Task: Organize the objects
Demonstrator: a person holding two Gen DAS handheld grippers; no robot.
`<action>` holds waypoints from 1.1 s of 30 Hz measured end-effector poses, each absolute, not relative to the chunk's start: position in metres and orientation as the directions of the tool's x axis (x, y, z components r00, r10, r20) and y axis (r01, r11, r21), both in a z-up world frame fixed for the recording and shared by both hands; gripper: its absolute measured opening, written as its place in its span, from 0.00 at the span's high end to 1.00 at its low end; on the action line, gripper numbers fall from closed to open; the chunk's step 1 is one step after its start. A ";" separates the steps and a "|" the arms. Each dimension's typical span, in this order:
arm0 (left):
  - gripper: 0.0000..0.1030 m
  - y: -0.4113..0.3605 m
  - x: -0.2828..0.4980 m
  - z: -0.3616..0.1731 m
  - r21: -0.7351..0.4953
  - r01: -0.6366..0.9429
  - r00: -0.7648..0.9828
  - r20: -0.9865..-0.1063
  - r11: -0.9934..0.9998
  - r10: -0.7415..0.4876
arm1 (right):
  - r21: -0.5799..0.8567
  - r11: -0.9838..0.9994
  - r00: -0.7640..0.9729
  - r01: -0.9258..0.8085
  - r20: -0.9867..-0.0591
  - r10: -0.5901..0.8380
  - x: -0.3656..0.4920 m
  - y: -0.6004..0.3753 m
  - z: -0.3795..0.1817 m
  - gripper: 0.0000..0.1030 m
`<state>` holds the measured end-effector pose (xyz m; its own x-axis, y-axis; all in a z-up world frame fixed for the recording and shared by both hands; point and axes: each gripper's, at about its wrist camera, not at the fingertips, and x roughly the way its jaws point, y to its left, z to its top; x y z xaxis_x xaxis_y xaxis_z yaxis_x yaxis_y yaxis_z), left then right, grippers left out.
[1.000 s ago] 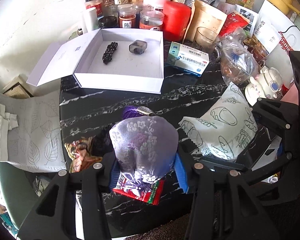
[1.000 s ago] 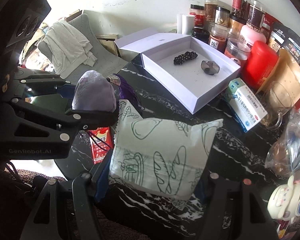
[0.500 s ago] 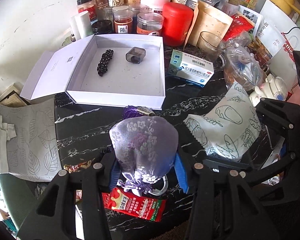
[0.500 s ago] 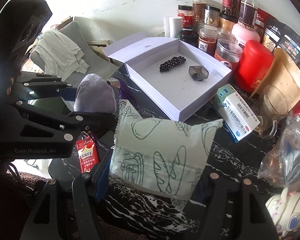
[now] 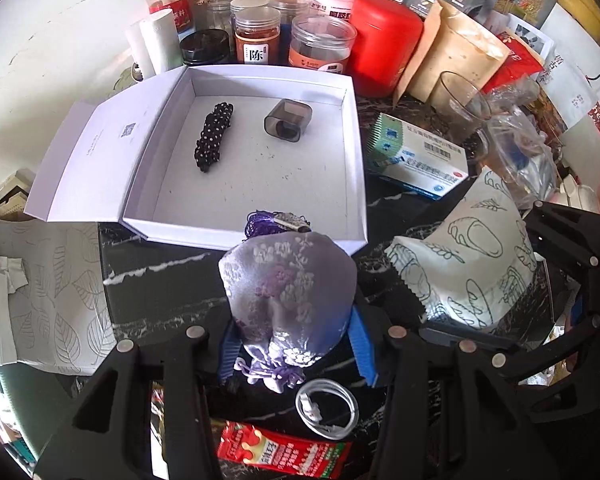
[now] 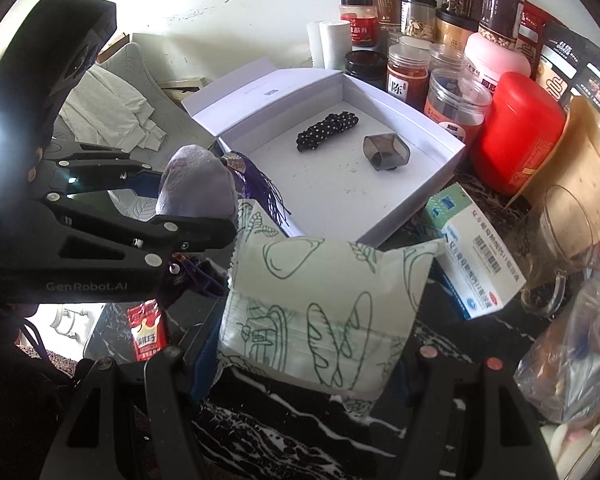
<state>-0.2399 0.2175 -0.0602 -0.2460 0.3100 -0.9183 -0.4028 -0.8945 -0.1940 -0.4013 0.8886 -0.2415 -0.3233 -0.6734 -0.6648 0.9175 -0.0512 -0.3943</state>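
the left gripper (image 5: 296, 344) pinches the purple pouch (image 5: 288, 296), the right gripper (image 6: 300, 364) the green packet (image 6: 320, 304) (both soft), so either could slip short of the white box (image 5: 352, 152).

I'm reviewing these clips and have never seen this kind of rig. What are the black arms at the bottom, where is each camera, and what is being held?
There is no robot. A person carries a two-finger hand-held gripper in each hand, and each has a fisheye camera looking forward along its fingers, so the black arms at the bottom of each picture are that tool's own fingers.

In the left wrist view, the left hand-held gripper is closed on a purple embroidered pouch. In the right wrist view, the right hand-held gripper is closed on a pale green printed packet.

Ahead, on the black marble table, lies an open white box containing a black bead string and a small grey case. Jars and a medicine box stand around it.
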 end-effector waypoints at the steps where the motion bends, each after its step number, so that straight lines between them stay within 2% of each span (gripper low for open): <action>1: 0.57 0.218 -0.247 -0.062 -0.195 -0.403 -0.244 -0.919 -0.894 0.310 | -0.395 -0.052 -0.325 0.917 -0.666 -0.672 -0.403 0.885 -0.239 0.34; 21: 0.57 0.228 -0.347 -0.070 -0.171 -0.437 -0.272 -0.911 -0.883 0.311 | -0.412 -0.080 -0.355 0.908 -0.653 -0.669 -0.431 0.817 -0.185 0.34; 33: 0.57 0.223 -0.394 -0.084 -0.122 -0.418 -0.309 -0.913 -0.900 0.267 | -0.398 -0.107 -0.360 0.911 -0.644 -0.675 -0.449 0.781 -0.164 0.34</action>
<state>-0.3940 0.2225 -0.0837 -0.3092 0.2673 -0.9127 -0.4177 -0.9003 -0.1222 -0.4492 0.7806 -0.1640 -0.3599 -0.6754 -0.6437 0.9113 -0.1066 -0.3977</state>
